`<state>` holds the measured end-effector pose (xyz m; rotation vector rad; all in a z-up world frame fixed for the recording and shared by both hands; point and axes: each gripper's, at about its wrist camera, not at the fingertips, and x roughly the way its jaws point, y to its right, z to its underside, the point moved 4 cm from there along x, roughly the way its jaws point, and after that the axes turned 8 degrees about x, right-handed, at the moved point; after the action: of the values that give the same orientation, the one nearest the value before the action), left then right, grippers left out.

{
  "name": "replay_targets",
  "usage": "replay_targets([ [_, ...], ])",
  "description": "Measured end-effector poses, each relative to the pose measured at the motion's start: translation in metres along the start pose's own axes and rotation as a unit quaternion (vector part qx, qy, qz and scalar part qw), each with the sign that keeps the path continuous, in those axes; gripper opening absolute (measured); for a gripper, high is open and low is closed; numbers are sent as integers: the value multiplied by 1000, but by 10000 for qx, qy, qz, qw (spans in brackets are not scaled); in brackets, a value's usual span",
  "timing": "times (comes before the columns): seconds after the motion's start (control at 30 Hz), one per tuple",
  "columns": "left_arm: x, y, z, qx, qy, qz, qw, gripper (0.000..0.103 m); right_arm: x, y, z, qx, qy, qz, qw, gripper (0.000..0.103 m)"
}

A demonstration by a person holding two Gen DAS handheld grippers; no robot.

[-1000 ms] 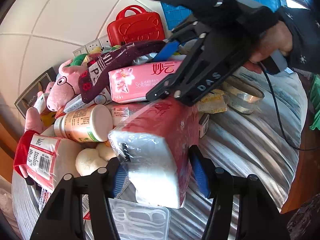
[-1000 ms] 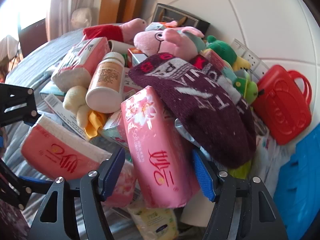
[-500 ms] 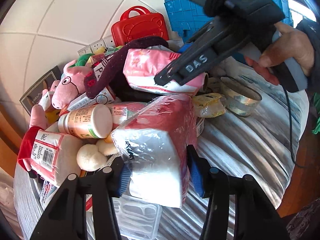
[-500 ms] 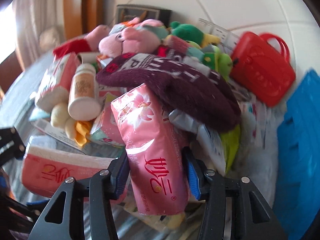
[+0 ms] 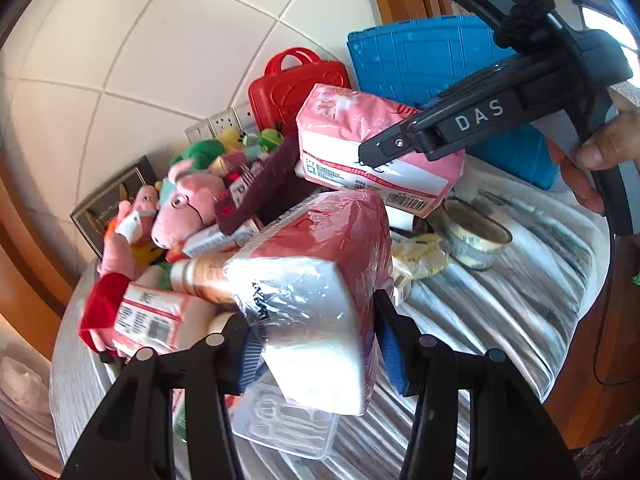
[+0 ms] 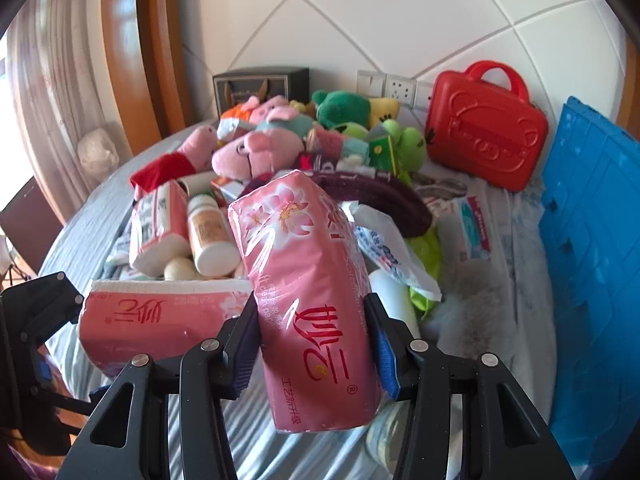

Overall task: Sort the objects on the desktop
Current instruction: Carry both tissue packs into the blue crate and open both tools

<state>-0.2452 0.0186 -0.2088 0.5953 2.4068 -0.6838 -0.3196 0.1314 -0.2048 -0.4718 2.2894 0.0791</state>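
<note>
The left gripper (image 5: pixel 316 344) was clenched on a red tissue pack (image 5: pixel 320 292), its blue pads pressing both long sides, the white end of the pack facing the camera and the pack held clear above a clear plastic box (image 5: pixel 284 420) on the striped desk (image 5: pixel 500 300). The right gripper (image 6: pixel 314 344) gripped a pink tissue pack (image 6: pixel 308 296) the same way, the pack standing lengthwise between the fingers and tilted up away from the camera. In the left wrist view that pink pack (image 5: pixel 376 160) hung above and just behind the red one, apart from the pile, with the right gripper reaching in from the upper right and a bare hand (image 5: pixel 592 168) wrapped on its handle. In the right wrist view the red pack (image 6: pixel 160 320) lay to the lower left, level with the pink one and just beside it. Behind both sat the heap: a pink pig plush (image 6: pixel 256 152), a green frog plush (image 6: pixel 344 110), a white pill bottle (image 6: pixel 208 236), another tissue pack (image 6: pixel 158 220) and a dark maroon sock (image 6: pixel 372 196). A red toy suitcase (image 6: pixel 484 128) stood against the tiled wall, and a blue crate (image 6: pixel 596 264) closed off the right side. Bare striped cloth lay open in front of the grippers and to the right of the red pack, near a small tin bowl (image 5: pixel 476 236).
</note>
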Motion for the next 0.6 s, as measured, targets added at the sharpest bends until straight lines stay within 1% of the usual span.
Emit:
replay_targets([
  [0.17, -23, -19, -27, 40, 297, -95, 9995, 50, -44, -4, -21, 194, 423, 30, 9989, 48],
  [0.3, -44, -31, -63, 122, 707, -108, 9974, 50, -88, -5, -40, 388, 828, 167, 9957, 48],
  [0.37, -54, -34, -83, 196, 933, -115, 9954, 50, -111, -2, -50, 462, 1047, 311, 9929, 48],
  [0.47, -65, -31, -119, 305, 1279, -72, 9913, 50, -151, 10, -64, 636, 1460, 584, 9855, 48],
  [0.6, -78, -10, -178, 432, 1767, 16, 9833, 50, -211, 39, -76, 913, 2007, 948, 9708, 48],
])
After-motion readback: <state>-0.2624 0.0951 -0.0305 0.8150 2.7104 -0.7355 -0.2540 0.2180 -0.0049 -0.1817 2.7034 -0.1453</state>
